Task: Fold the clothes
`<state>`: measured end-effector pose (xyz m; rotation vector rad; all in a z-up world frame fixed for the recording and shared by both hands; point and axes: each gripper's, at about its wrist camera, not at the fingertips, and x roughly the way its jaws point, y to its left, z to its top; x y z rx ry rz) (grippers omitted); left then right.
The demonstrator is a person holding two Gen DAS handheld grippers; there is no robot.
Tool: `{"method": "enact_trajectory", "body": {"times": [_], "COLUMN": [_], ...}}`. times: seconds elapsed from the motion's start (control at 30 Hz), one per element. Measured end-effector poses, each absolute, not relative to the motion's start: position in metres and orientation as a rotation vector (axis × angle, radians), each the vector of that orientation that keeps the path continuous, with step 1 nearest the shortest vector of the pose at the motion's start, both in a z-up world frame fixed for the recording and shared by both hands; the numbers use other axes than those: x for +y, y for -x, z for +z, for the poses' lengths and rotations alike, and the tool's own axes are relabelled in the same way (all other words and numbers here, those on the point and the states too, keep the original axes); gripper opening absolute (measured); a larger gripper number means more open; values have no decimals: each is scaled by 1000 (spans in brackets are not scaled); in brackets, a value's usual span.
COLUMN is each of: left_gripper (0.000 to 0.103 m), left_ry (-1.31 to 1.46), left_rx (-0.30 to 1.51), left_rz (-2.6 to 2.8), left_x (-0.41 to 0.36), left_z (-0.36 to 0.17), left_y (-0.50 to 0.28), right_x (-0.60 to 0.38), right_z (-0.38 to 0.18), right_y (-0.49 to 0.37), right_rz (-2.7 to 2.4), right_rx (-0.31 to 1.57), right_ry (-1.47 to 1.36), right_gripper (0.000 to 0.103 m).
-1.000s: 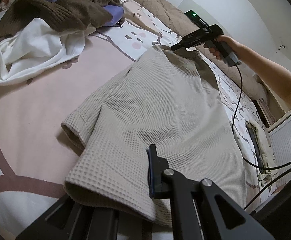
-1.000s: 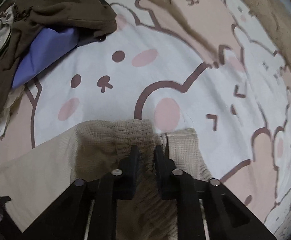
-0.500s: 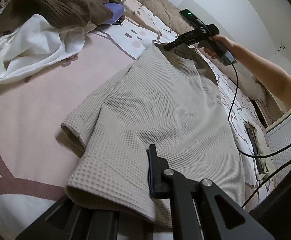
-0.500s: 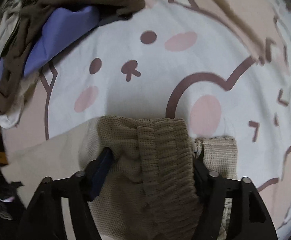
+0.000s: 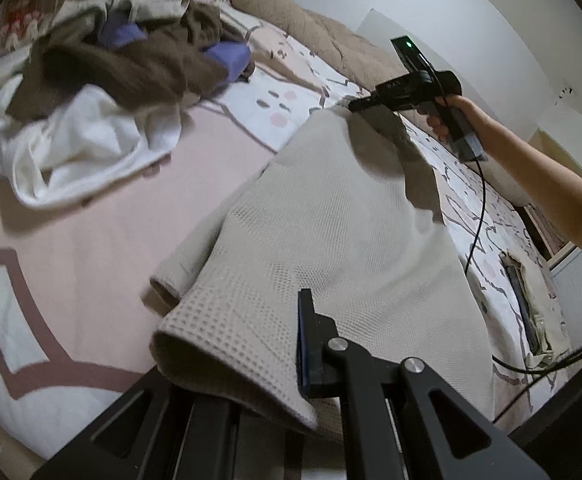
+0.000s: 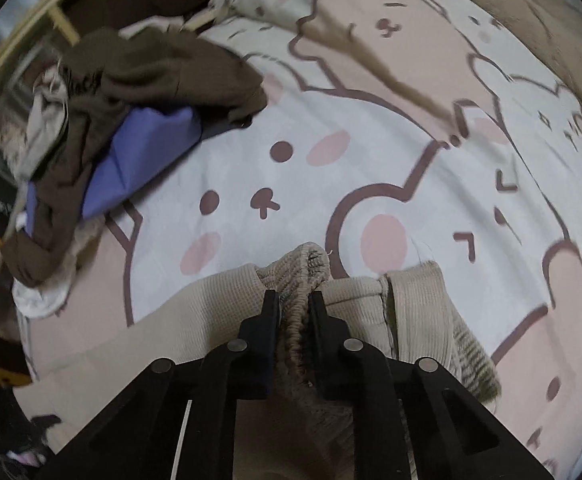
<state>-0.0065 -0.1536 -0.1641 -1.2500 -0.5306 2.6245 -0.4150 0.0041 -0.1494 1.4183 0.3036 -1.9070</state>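
The beige shirt (image 5: 331,240) hangs stretched above the bed (image 5: 103,216), probably to smooth it for folding. The right gripper (image 6: 294,300) fingers pinch its ribbed collar; the left gripper (image 5: 251,364) clamps the hem.

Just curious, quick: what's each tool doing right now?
Left tool: closed on the beige waffle garment.
Right tool: closed on its ribbed waistband.

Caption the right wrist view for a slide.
Right gripper shut on the ribbed waistband of beige waffle shorts, above a bear-print bedsheet.
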Motion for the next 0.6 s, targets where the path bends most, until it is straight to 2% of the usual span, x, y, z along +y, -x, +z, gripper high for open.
{"method": "enact_trajectory", "body": {"times": [0.27, 0.33, 0.5, 0.6], "left_gripper": [7, 7, 7, 7], "left_ry": [1299, 1352, 1369, 1376], "left_rx": [-510, -551, -655, -605], "left_rz": [2646, 2638, 2612, 2631], "left_x": [-157, -164, -176, -175], "left_z": [-168, -181, -193, -190], "left_y": [39, 47, 45, 40], "right_x": [51, 62, 59, 56], "right_z": [-132, -135, -168, -183], "right_y": [437, 451, 474, 487], "right_rz": [-2095, -2118, -2169, -2205], "right_rx": [88, 37, 102, 107], "right_ry": [-1397, -1429, -1509, -1529], "right_gripper": [12, 12, 12, 12]}}
